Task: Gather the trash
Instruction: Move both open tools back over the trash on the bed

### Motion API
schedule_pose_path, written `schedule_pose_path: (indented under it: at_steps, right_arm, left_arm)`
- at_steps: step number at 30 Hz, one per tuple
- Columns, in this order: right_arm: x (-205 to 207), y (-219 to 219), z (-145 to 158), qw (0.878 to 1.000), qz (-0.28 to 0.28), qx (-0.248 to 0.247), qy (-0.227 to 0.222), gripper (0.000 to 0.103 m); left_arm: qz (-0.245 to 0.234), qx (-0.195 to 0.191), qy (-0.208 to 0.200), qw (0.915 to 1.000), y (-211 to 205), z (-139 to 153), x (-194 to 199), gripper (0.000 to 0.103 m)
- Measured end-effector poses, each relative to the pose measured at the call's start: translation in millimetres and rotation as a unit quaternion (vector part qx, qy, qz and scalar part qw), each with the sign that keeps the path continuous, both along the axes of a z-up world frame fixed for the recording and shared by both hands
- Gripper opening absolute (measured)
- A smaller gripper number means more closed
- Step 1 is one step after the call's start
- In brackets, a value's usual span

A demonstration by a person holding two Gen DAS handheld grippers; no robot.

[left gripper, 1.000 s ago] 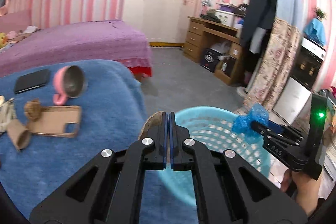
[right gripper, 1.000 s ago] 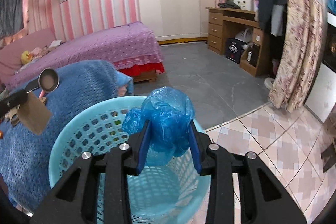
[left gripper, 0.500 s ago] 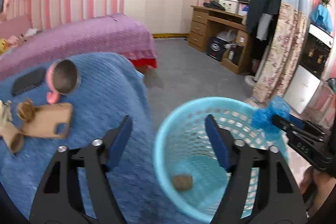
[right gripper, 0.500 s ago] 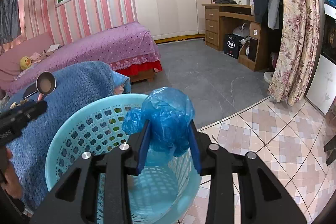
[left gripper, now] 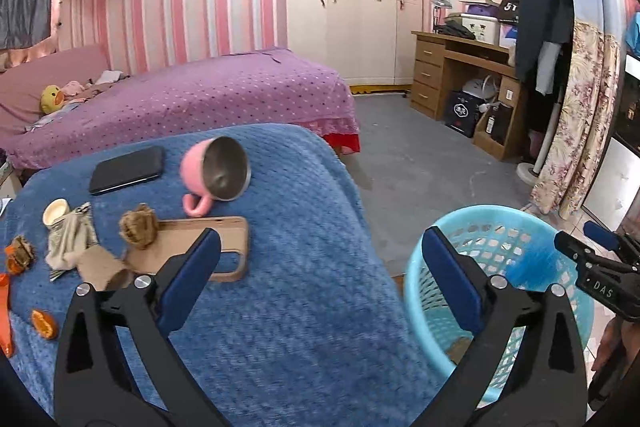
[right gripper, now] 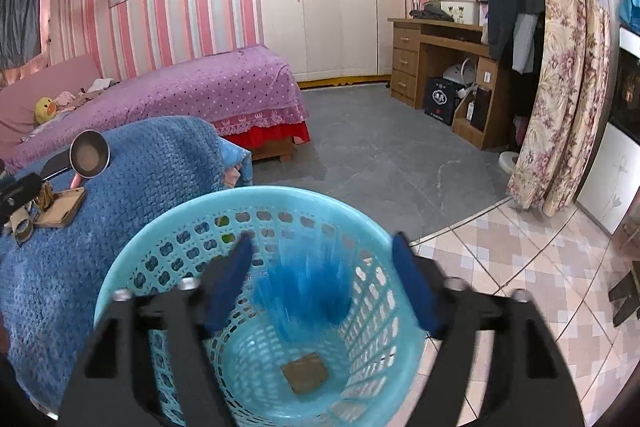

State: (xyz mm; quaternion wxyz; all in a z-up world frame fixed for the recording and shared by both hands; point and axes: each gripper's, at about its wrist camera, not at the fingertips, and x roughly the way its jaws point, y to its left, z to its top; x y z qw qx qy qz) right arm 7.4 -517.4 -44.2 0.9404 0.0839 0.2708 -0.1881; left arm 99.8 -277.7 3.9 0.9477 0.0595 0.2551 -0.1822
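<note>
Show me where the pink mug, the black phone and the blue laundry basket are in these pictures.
pink mug (left gripper: 216,173): left wrist view, on its steel inside as it lies tipped over.
black phone (left gripper: 127,169): left wrist view, middle of its dark screen.
blue laundry basket (right gripper: 168,227): right wrist view, on its left rim.

My light blue perforated plastic basket (right gripper: 256,267) stands on the floor right of the blue-blanketed table (left gripper: 304,307). A brown cardboard scrap (right gripper: 305,373) lies in it. On the table, the pink metal-lined mug (left gripper: 216,175) lies behind the tan phone case (left gripper: 208,247).
</note>
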Motion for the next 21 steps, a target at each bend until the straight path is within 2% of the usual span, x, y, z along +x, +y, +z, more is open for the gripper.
schedule_pose_path:
  at_steps: [1,5,9,16,21]
  right_arm:
    - [2,3,1,1.0,0.0,-0.003,0.002,0.076]
    - [3,12,8,1.0,-0.011,-0.007,-0.007,0.093]
    - [9,25,17,1.0,-0.021,-0.013,-0.013,0.098]
    - [31,67,27,0.999,-0.007,-0.03,-0.016,0.099]
    - [47,103,31,0.999,0.02,-0.044,-0.017,0.099]
  left_arm:
    - [0.003,0.001,-0.002,1.0,3,1,-1,0.097]
    - [0.017,-0.001,-0.005,0.9998,29,4,-3,0.097]
    - [0.035,-0.001,-0.007,0.9994,58,6,-2,0.097]
    - [0.076,-0.003,-0.006,0.9971,123,10,5,0.097]
    - [0.122,0.016,-0.003,0.9924,180,5,12,0.097]
